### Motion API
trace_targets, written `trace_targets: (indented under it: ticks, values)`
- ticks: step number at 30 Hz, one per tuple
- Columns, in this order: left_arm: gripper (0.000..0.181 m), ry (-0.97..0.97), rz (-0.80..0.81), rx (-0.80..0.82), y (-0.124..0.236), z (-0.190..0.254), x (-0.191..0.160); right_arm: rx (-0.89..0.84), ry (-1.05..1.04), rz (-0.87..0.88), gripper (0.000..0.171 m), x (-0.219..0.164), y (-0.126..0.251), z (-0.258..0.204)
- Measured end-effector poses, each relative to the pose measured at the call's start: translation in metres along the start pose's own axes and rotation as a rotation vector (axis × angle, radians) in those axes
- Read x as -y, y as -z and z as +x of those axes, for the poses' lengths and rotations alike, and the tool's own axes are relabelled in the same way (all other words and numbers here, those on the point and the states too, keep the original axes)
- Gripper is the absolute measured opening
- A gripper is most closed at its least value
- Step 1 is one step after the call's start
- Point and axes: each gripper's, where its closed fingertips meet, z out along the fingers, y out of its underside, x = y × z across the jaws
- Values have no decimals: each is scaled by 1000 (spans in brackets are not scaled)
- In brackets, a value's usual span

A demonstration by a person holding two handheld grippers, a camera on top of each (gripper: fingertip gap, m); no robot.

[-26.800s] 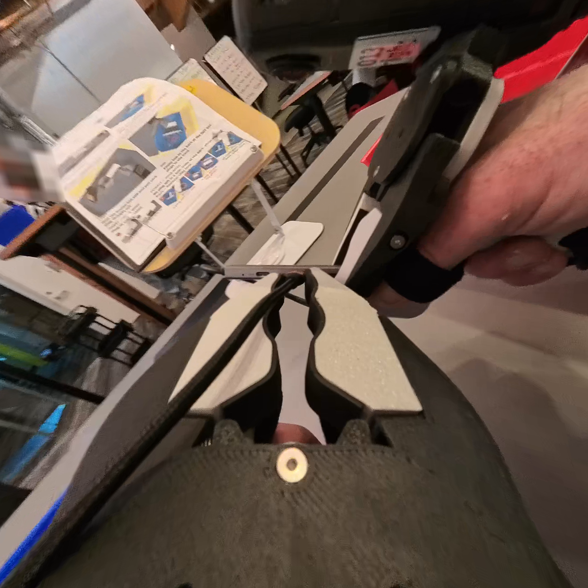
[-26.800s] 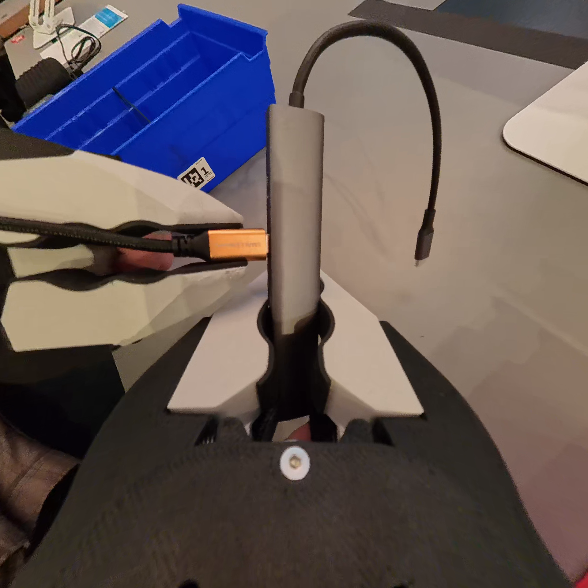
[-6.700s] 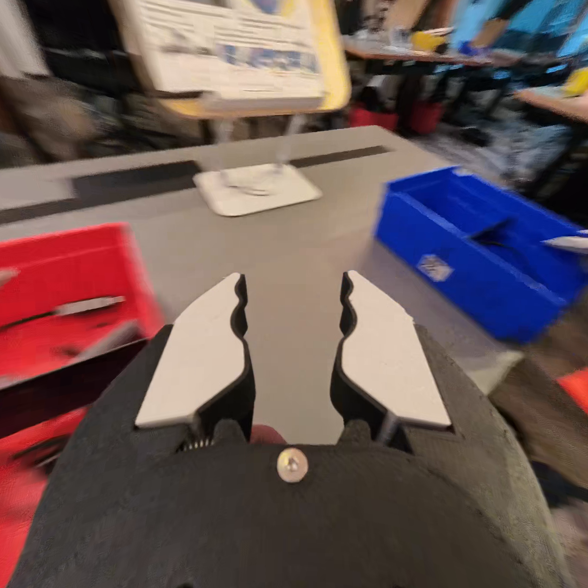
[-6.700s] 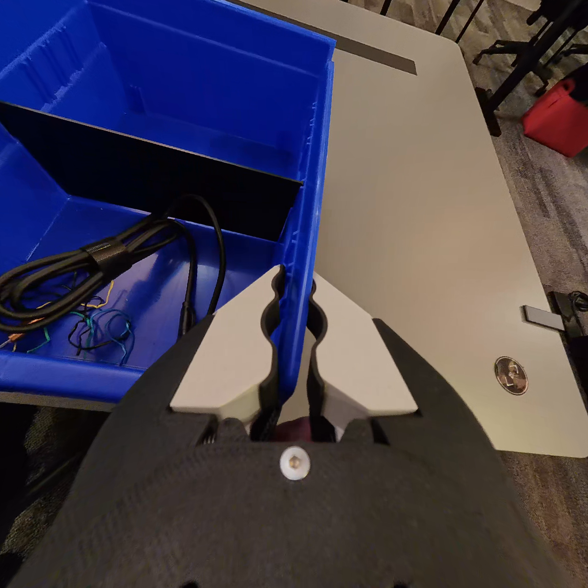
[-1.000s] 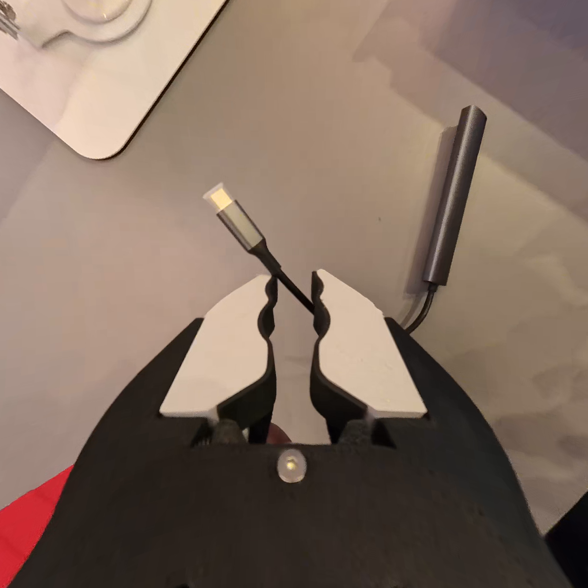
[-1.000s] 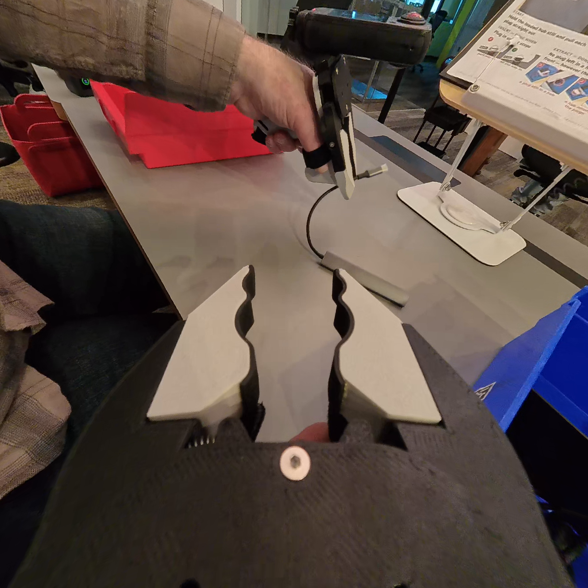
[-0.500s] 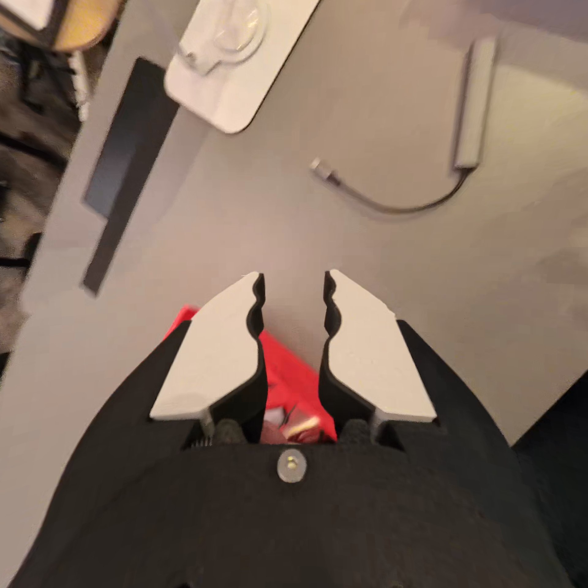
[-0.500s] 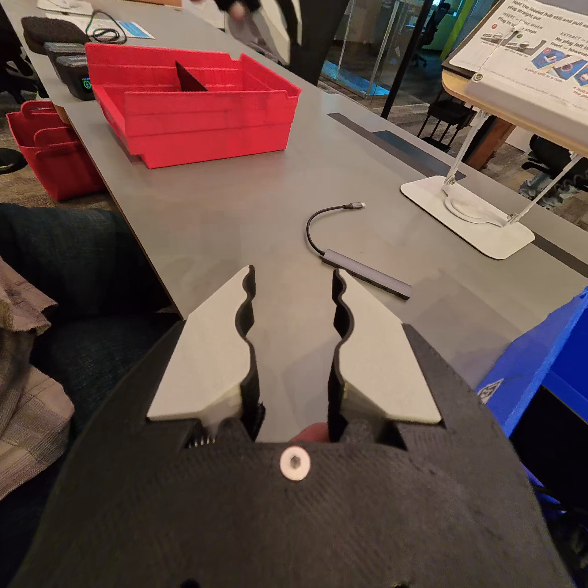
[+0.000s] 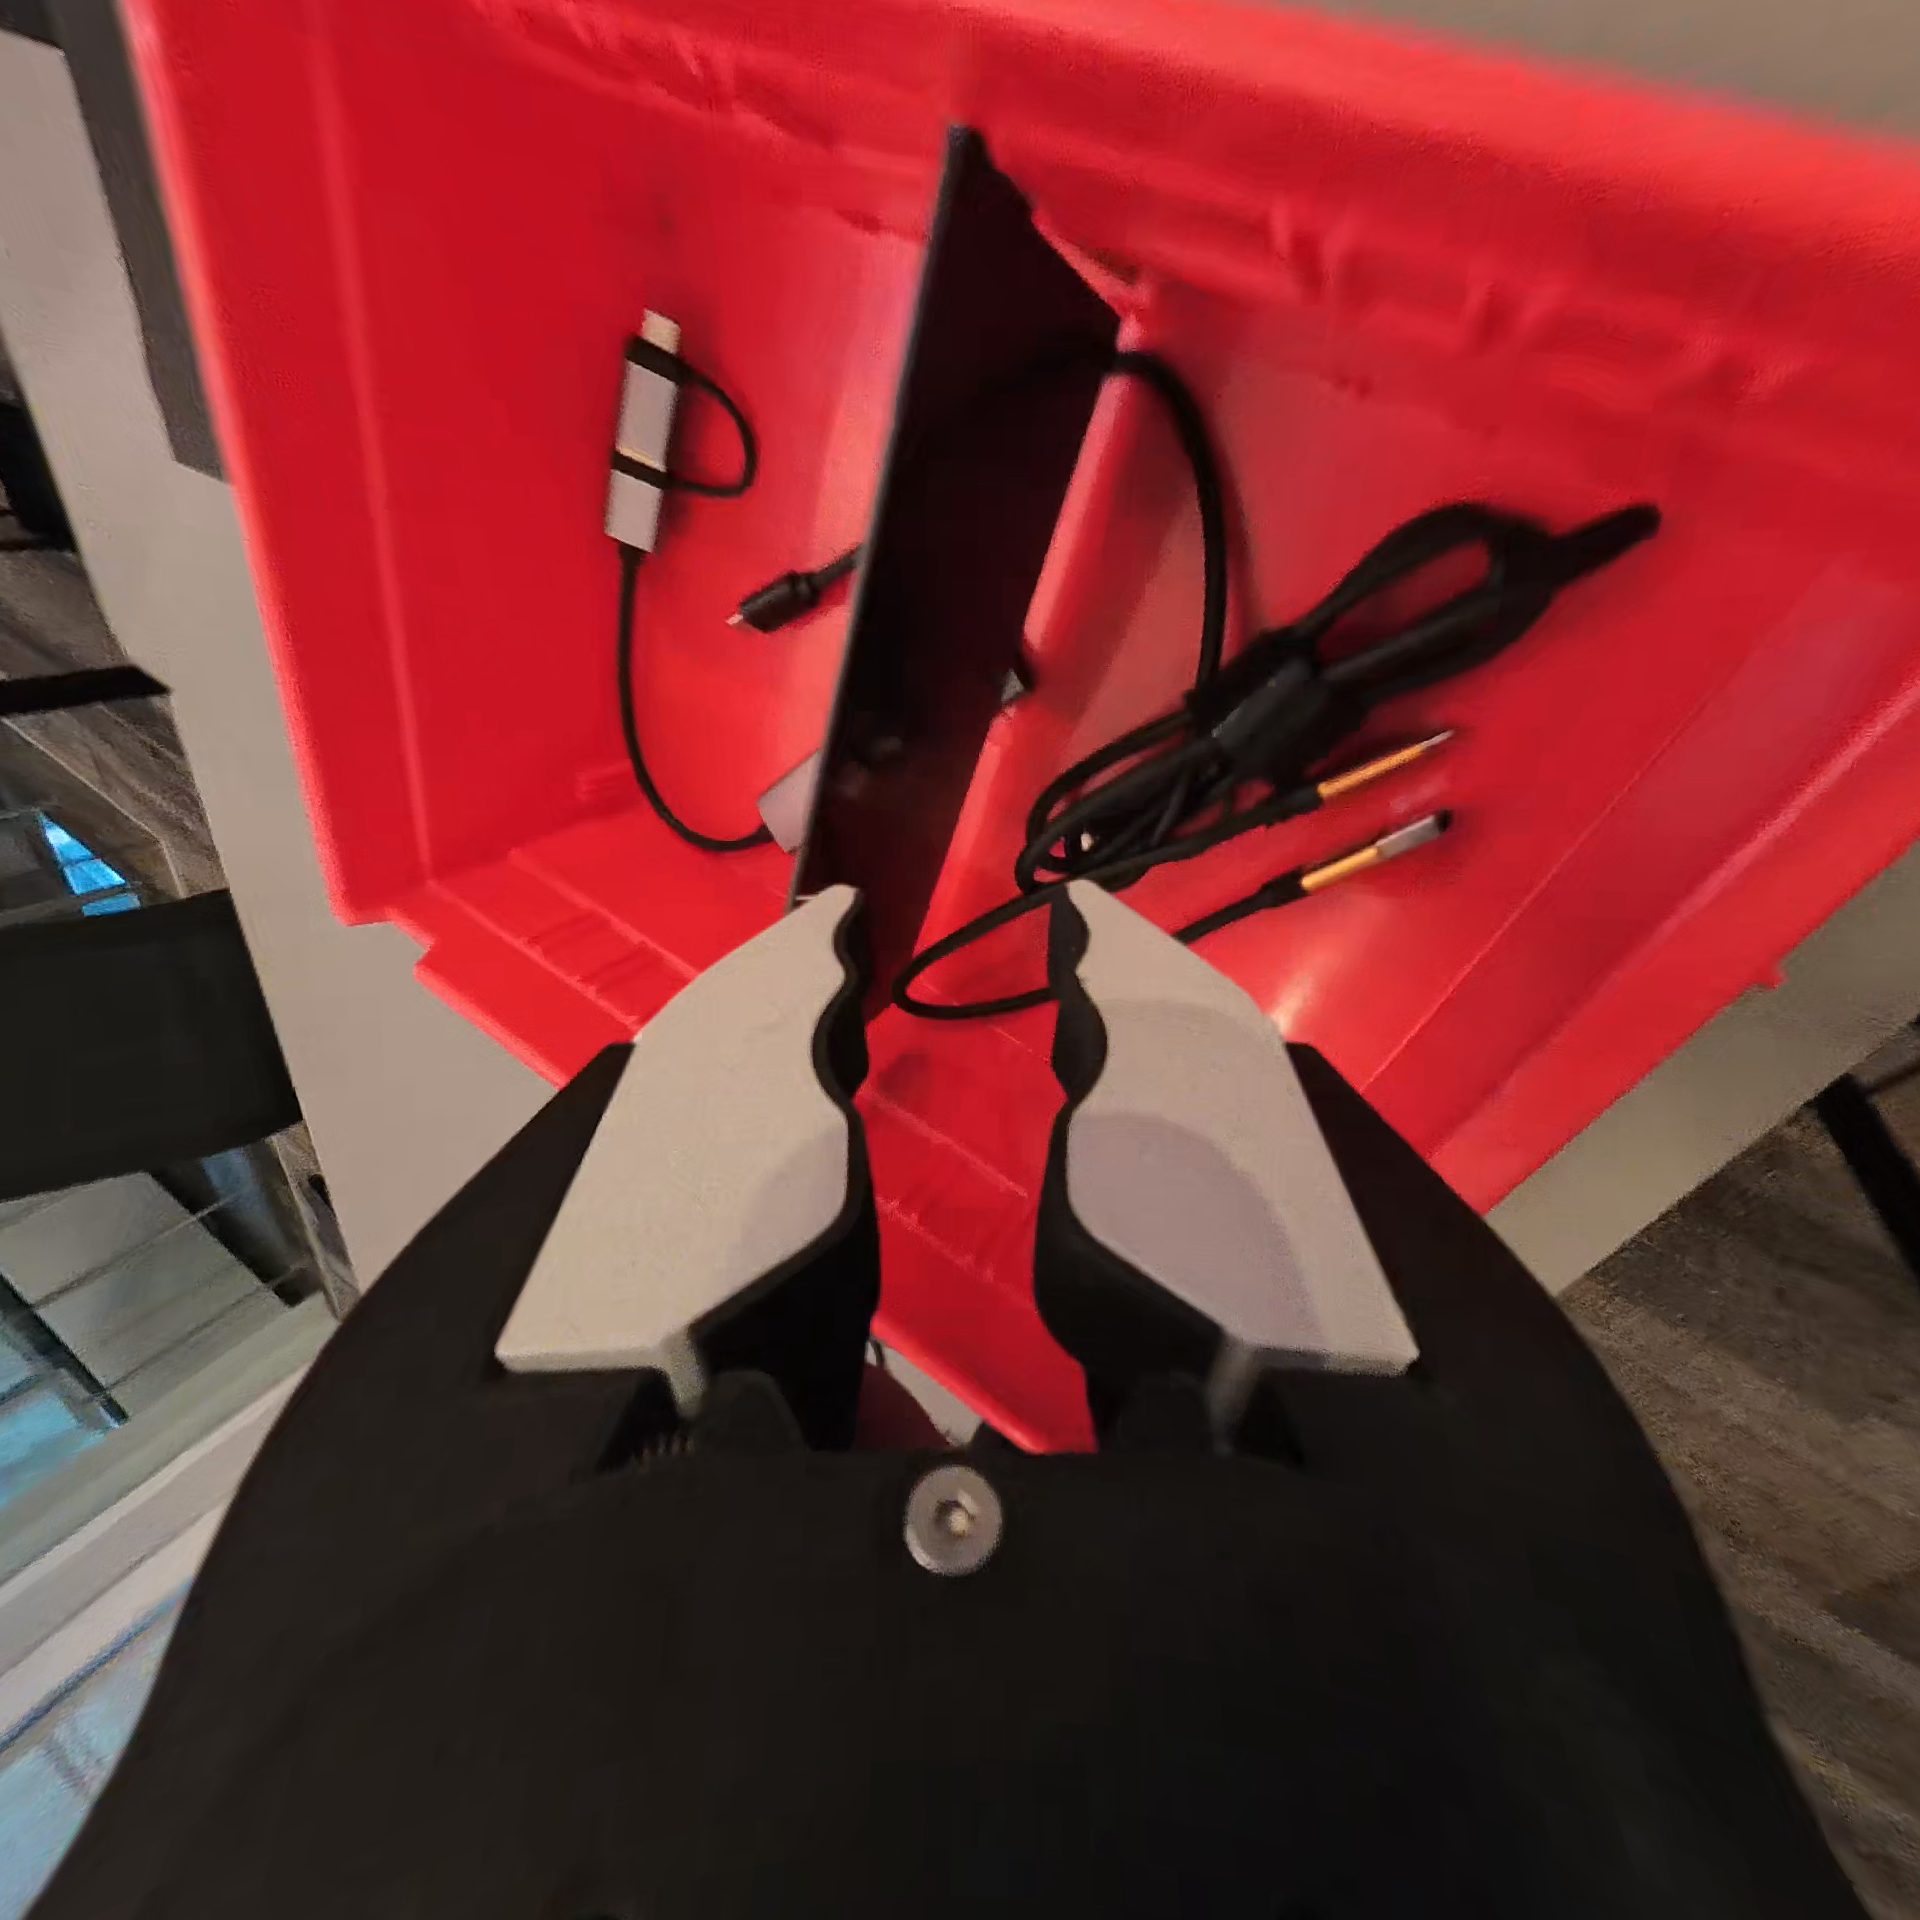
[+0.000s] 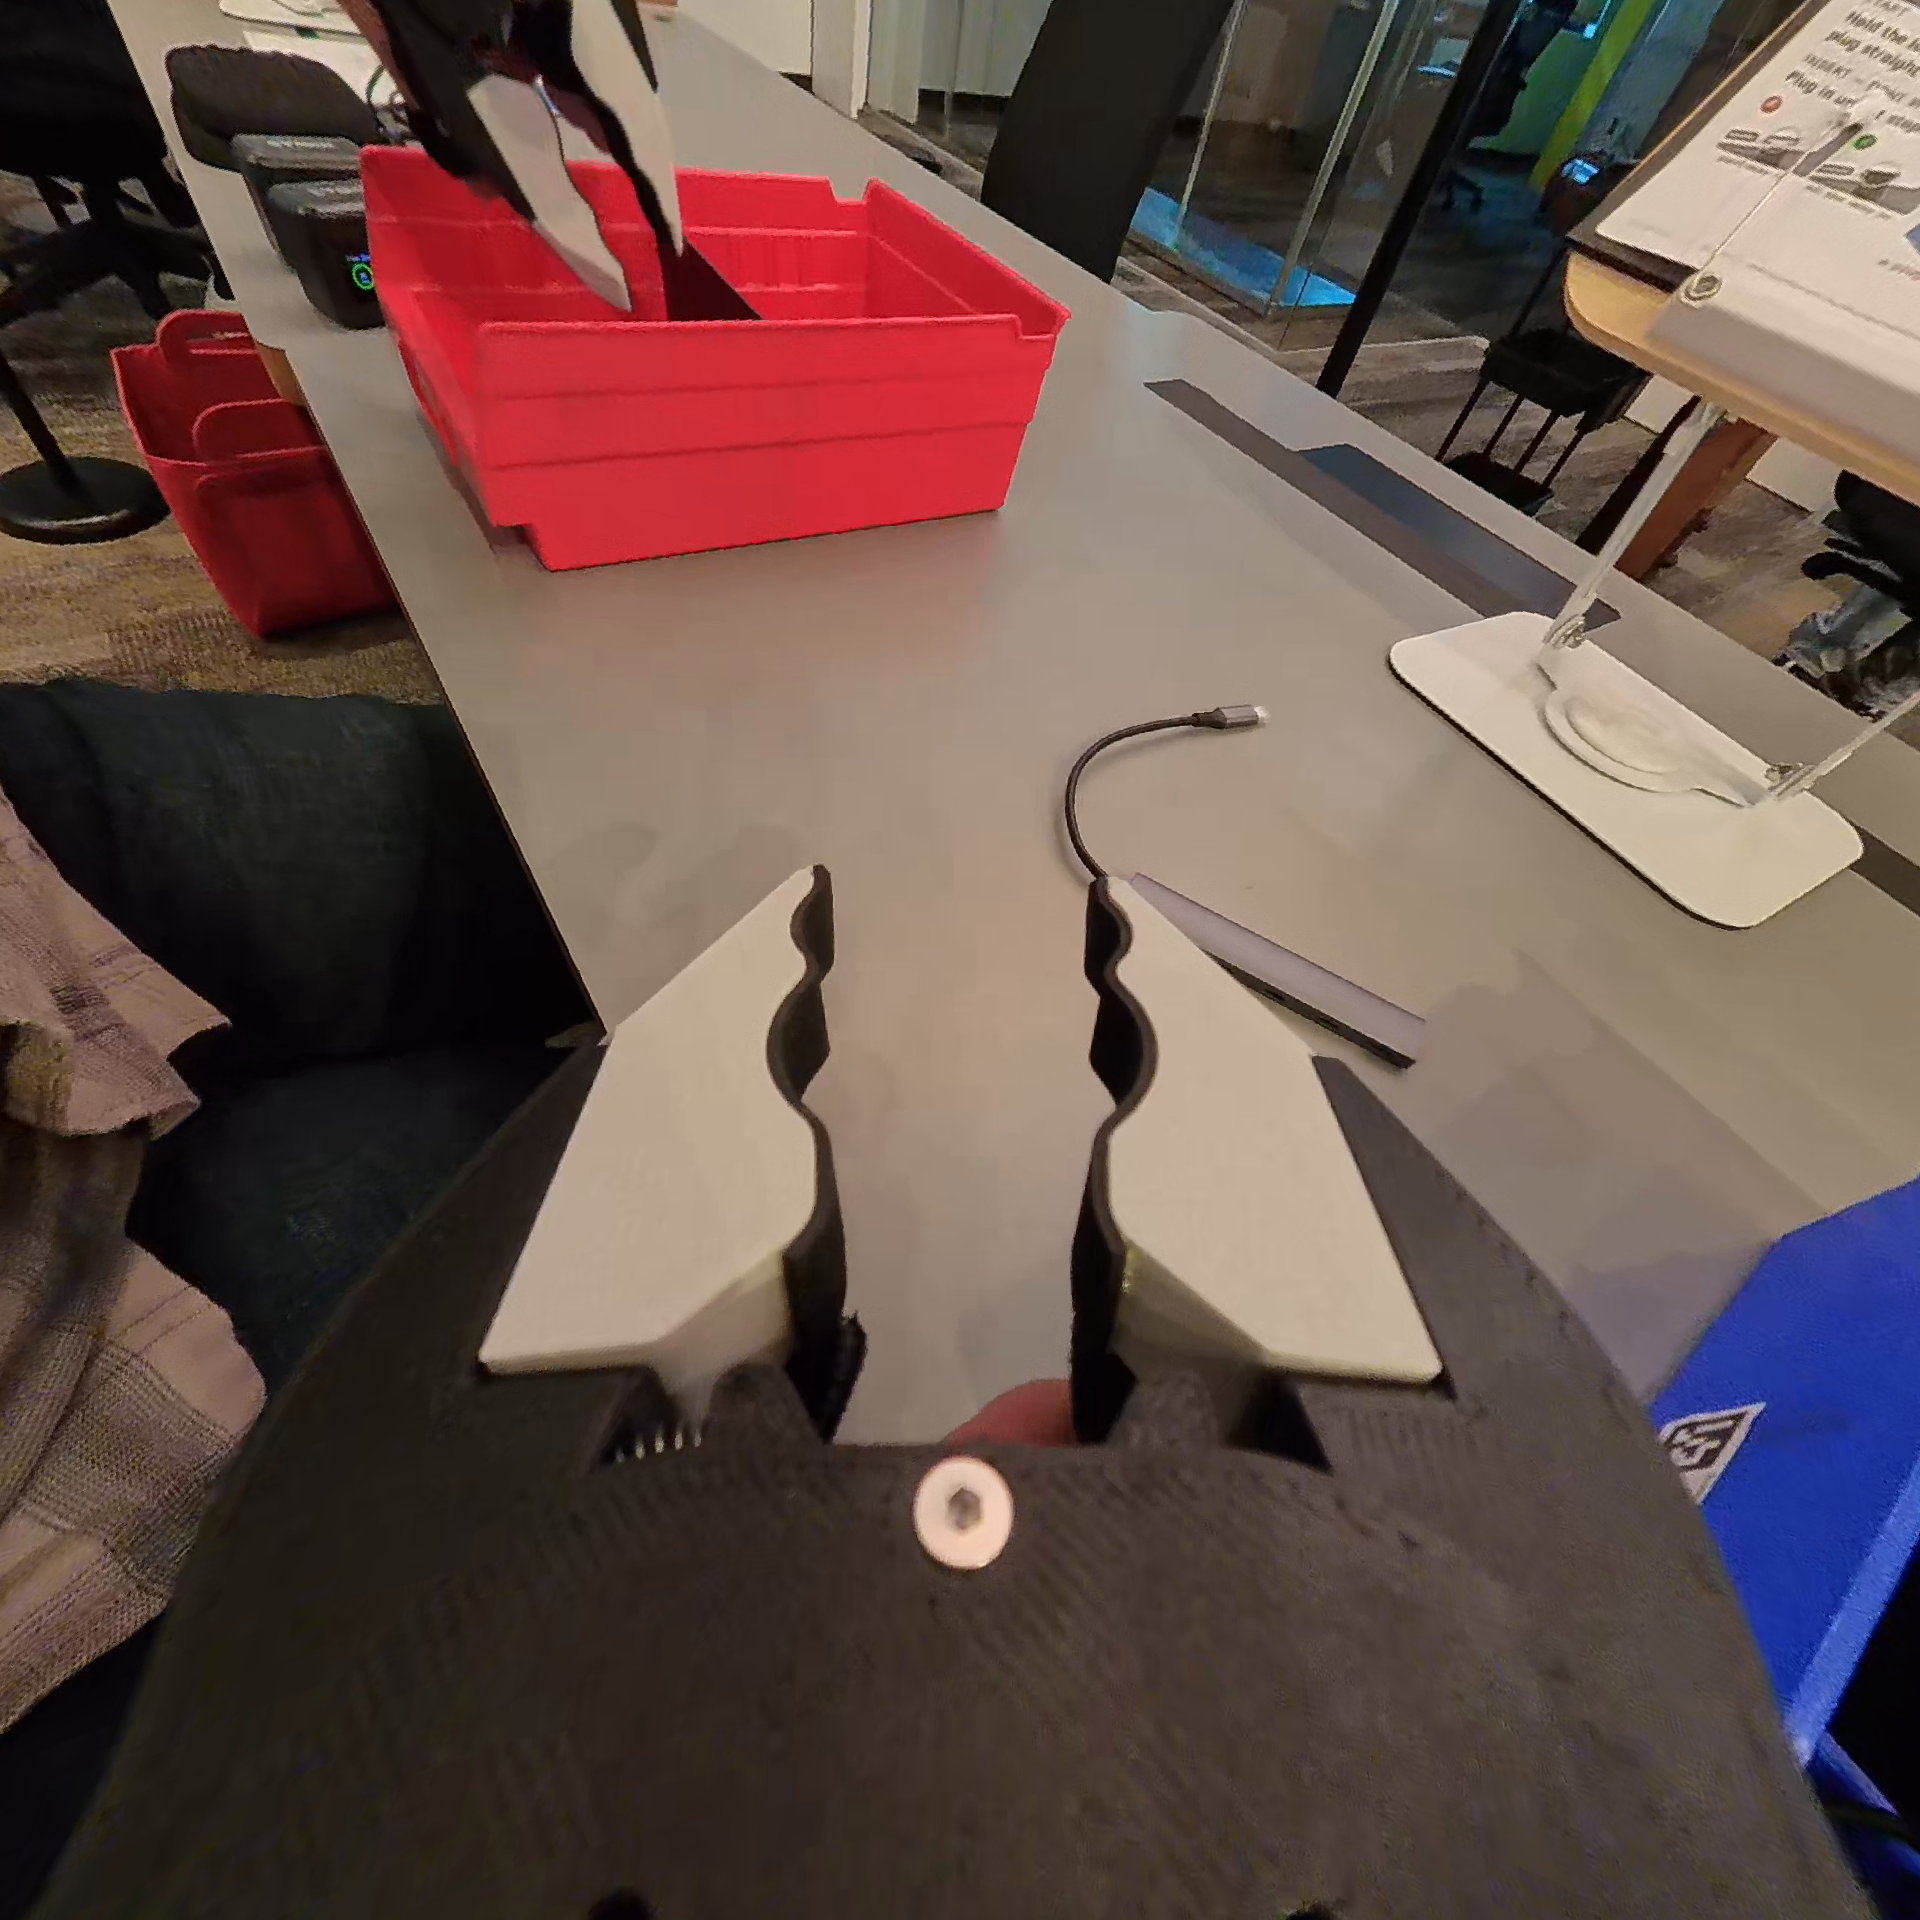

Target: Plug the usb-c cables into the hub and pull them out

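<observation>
On blue bin (image 10: 1829, 1382): small white label (too blurred).

red bin (image 10: 727, 436): on grey table (image 10: 935, 665), black divider (image 9: 935, 540) inside
red basket (image 10: 249, 499): on floor beside table
white stand base (image 10: 1621, 769): on table, right
blue bin (image 10: 1808, 1413): right edge
</observation>
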Motion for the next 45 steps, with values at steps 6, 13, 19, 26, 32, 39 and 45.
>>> trace_targets:
  ticks: [6, 13, 19, 26, 32, 39, 45]
  values:
    - [28, -125, -58, 61, -34, 7, -27, -2, -12, -22, 47, -5, 0, -1]
    - [11, -328, -171, 248, -60, -2, -42, 6, -14, -26, 47, -7, -5, -3]
    - [3, -328, -164, 379, -52, -13, -39, 1, -20, -18, 46, -8, -3, -2]
    - [4, -222, -167, 537, 0, -47, -44, -2, -20, -7, 45, -7, 0, -1]
    - [3, -36, -94, 722, 72, -85, -37, 1, -13, 8, 45, -2, 0, -4]
    - [3, 87, 92, 795, 137, -103, 27, 2, 8, 20, 45, 4, 1, -7]
    - [3, 120, 291, 633, 137, -80, 121, -3, 5, 22, 46, 2, 5, -8]
